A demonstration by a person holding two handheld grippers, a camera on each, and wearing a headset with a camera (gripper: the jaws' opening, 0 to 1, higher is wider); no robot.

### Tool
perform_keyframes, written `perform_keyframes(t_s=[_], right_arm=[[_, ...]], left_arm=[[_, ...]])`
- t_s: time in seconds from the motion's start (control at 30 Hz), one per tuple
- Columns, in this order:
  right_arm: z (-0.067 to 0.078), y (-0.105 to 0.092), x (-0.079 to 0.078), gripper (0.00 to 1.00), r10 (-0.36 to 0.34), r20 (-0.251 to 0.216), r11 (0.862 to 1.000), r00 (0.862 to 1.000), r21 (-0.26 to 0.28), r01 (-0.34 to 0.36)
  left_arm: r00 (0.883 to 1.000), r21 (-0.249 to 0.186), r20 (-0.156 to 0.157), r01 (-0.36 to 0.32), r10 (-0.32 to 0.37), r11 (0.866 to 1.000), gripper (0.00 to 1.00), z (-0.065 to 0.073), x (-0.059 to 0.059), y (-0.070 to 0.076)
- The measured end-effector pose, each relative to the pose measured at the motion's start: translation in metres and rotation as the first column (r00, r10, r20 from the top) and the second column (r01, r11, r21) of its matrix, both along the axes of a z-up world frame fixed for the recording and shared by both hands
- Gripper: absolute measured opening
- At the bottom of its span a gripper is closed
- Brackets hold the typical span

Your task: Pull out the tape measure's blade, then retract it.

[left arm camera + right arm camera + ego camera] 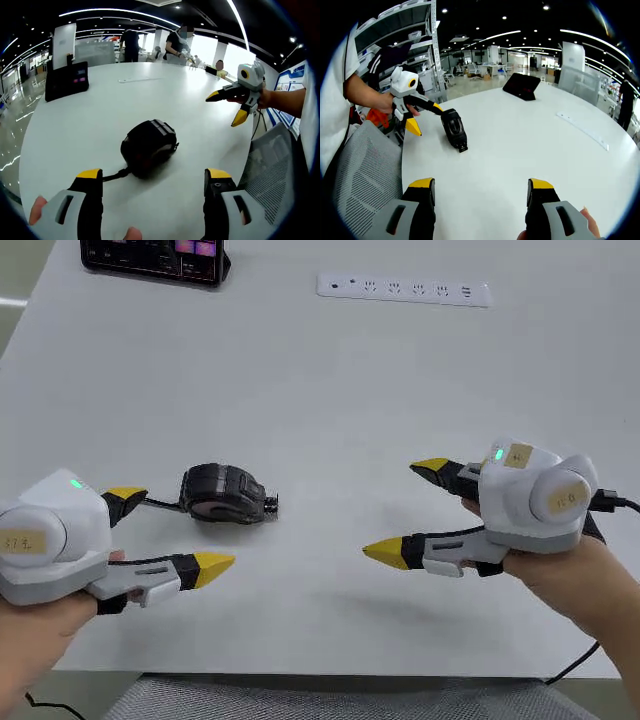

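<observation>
White bench (330,390) carrying a black tape measure (222,494) on its side, left of centre. Blade wound in, just the hook end at the case mouth, pointing right. Left tongs (175,528) at the near left, just beside the back end of the tape measure, yellow-tipped jaws wide apart and gripping nothing. Thin black strap (160,504) running from the case toward the farther jaw tip; cannot tell whether touching. Same from the left gripper view: tape measure (148,146) just ahead, strap trailing toward one jaw of the left tongs (153,175). Right tongs (402,508) at the near right, well apart from the tape measure, jaws likewise spread and holding nothing, tips aimed left toward it. From the right gripper view, tape measure (454,128) lying off to the left, beyond the parted right tongs (481,183). Along the far edge of the bench, a white power strip (403,289) and a dark tablet (155,258) propped upright. Grey mesh chair (300,700) below the near edge.
</observation>
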State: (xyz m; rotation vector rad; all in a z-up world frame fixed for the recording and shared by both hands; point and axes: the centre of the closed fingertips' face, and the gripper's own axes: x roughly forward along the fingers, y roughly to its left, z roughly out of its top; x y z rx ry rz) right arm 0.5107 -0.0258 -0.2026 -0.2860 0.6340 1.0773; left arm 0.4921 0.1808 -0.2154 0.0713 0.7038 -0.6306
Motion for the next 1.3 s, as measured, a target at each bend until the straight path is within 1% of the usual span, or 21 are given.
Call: perform_keyframes(t_s=[0.17,0.23,0.33,0.4,0.7,0.87,0.97,1.1,1.2,1.3], right_arm=[[-0.001,-0.010,-0.006,0.75,-0.011,0.007,1.000,1.000,-0.011,0.011],[-0.001,-0.013,-0.009,0.75,-0.014,0.003,1.000,1.000,-0.018,0.014],[0.000,-0.017,-0.012,0.75,-0.016,0.018,1.000,1.000,-0.018,0.016],[0.000,-0.020,-0.013,0.76,-0.025,0.013,1.000,1.000,-0.017,0.025],[-0.004,-0.027,-0.020,0.80,-0.035,0.002,0.999,0.999,-0.029,0.035],[-0.005,-0.030,-0.025,0.84,-0.035,0.004,0.999,0.999,-0.033,0.035],[-0.004,-0.032,-0.026,0.86,-0.041,0.004,0.999,0.999,-0.030,0.041],[-0.005,-0.035,-0.028,0.88,-0.045,0.002,0.999,0.999,-0.023,0.045],[-0.004,-0.037,-0.029,0.89,-0.051,0.002,0.999,0.999,-0.016,0.051],[-0.004,-0.038,-0.030,0.92,-0.060,0.002,0.998,0.998,-0.009,0.060]], left_arm=[[0.999,0.010,0.005,0.033,-0.033,0.999,0.81,0.001,-0.005,-0.003],[0.999,0.023,0.005,0.044,-0.044,0.999,0.82,0.001,-0.006,-0.003],[0.998,0.018,0.003,0.057,-0.057,0.998,0.82,0.003,-0.009,-0.005],[0.998,0.022,0.004,0.065,-0.065,0.998,0.82,0.003,-0.011,-0.005],[0.998,0.018,0.003,0.066,-0.066,0.998,0.83,0.003,-0.014,0.001],[0.998,0.023,0.000,0.069,-0.069,0.997,0.88,0.002,-0.016,0.003],[0.996,0.036,0.002,0.085,-0.085,0.996,0.90,0.001,-0.019,0.003],[0.994,0.046,0.011,0.109,-0.109,0.993,0.95,0.003,-0.022,0.001],[0.992,0.046,0.011,0.121,-0.122,0.992,0.98,0.004,-0.023,-0.001],[0.990,0.035,0.009,0.140,-0.140,0.990,0.99,0.005,-0.025,-0.004]])
